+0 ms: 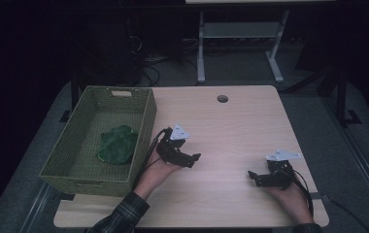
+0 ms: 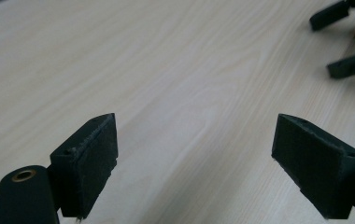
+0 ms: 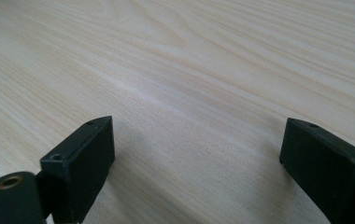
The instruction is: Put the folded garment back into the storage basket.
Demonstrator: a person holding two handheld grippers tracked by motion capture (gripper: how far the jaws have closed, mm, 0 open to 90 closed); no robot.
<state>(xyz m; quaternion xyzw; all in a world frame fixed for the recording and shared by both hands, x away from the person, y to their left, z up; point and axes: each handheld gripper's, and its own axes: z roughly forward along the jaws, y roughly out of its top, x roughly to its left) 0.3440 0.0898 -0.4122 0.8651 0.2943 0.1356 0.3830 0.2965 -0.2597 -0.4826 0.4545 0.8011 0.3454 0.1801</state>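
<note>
Grippers — left gripper (image 1: 192, 158), right gripper (image 1: 253, 175) — gape wide, empty, over bare table (image 1: 231, 126) — green cloth (image 1: 117, 144) sits in basket (image 1: 146, 121); likely finished, nothing left to grasp

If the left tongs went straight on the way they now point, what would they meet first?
Probably the right tongs: they lie ahead of the open left tongs, slightly off to one side, with bare table between. Depth is unclear.

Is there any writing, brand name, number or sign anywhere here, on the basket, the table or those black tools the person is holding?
None can be read.
The green basket, the wooden table, the left tool and the right tool show no words or numbers.
The grey plates on the tools look blank.
</note>
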